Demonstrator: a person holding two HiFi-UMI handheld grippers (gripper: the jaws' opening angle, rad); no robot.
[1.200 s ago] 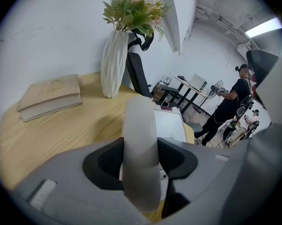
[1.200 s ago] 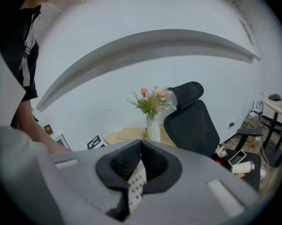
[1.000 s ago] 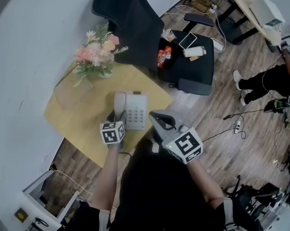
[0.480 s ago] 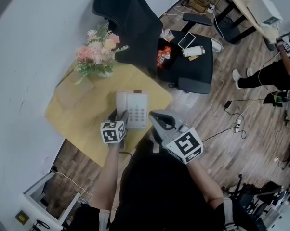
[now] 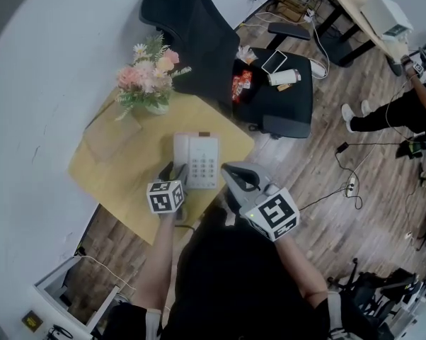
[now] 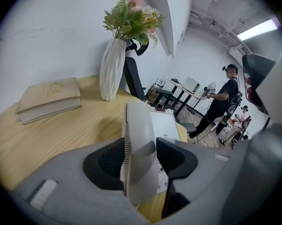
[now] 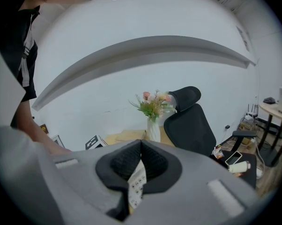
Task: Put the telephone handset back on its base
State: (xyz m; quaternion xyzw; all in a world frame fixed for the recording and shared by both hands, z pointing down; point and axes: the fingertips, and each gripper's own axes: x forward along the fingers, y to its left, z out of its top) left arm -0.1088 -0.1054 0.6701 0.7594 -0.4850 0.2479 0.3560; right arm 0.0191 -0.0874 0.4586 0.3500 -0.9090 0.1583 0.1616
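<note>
A white telephone base [image 5: 201, 161] with a keypad sits on the yellow table [image 5: 124, 183]. The white handset [image 5: 180, 152] lies along the base's left side. My left gripper [image 5: 173, 173] reaches it from the near end. In the left gripper view the handset [image 6: 140, 139] stands between the two dark pads of my left gripper [image 6: 140, 161], which is shut on it, with the base [image 6: 166, 124] just to the right. My right gripper [image 5: 232, 170] hovers shut off the table's near right edge, holding nothing. The keypad shows below the closed jaws of my right gripper [image 7: 141, 146].
A vase of flowers [image 5: 148, 83] and stacked books [image 5: 112, 129] stand at the table's far side. A black office chair [image 5: 199, 27] and a black seat [image 5: 277, 98] carrying small items are beyond the table. Cables [image 5: 340, 183] lie on the wooden floor at right.
The head view has drifted slightly, so the table sits a little further right. Both grippers stay where they were, with the left one still on the handset.
</note>
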